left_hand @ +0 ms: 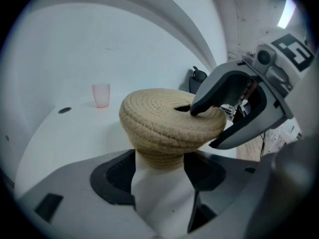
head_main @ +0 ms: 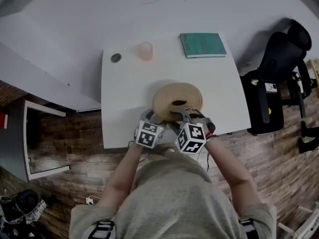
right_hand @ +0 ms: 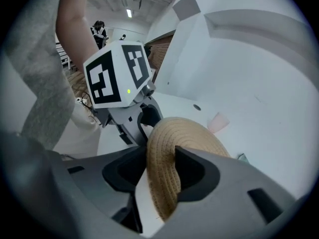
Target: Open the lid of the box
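A round woven straw box stands near the table's front edge, its lid (head_main: 167, 94) with a dark hole in the top. My left gripper (head_main: 152, 118) reaches in low from the front left. In the left gripper view (left_hand: 159, 158) its jaws clasp the box's narrower body (left_hand: 158, 152) under the lid (left_hand: 159, 116). My right gripper (head_main: 182, 115) straddles the lid's rim, one finger on top by the hole and the other under the edge (left_hand: 205, 127). In the right gripper view (right_hand: 162, 153) the lid's rim (right_hand: 162, 183) fills the gap, pads against it.
The white table (head_main: 124, 98) also holds a pink cup (head_main: 145, 50) and a green book (head_main: 202, 45) at the far side, and a round cable hole (head_main: 116, 58) at far left. A black office chair (head_main: 276, 78) stands right of the table. The person's arms come in from below.
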A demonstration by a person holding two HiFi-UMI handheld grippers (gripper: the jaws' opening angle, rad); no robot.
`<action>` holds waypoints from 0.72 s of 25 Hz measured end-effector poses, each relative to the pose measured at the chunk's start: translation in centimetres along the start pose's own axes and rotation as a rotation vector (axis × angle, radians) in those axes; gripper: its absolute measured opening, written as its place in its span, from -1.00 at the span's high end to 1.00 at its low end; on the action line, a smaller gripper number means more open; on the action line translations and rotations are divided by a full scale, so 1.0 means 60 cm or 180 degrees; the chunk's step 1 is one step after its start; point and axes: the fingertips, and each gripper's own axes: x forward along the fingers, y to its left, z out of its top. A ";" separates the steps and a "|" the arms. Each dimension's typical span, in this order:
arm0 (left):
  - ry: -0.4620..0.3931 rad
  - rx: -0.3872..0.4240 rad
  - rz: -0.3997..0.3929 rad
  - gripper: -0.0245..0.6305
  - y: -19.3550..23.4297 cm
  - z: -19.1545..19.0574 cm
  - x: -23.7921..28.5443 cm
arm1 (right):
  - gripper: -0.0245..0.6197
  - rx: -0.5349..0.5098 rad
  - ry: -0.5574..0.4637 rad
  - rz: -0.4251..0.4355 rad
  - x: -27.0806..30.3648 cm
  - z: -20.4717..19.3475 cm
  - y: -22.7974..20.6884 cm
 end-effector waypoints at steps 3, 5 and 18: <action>-0.0018 0.0013 0.0010 0.08 0.000 0.002 0.000 | 0.37 -0.0025 0.0007 -0.0030 0.001 0.000 0.000; -0.0036 0.0020 0.0026 0.08 0.003 0.004 0.001 | 0.37 -0.0048 0.0015 -0.0054 0.002 -0.001 0.000; -0.0017 -0.0050 0.0014 0.08 -0.001 0.001 -0.001 | 0.51 -0.0133 -0.0047 -0.0196 -0.021 0.010 -0.005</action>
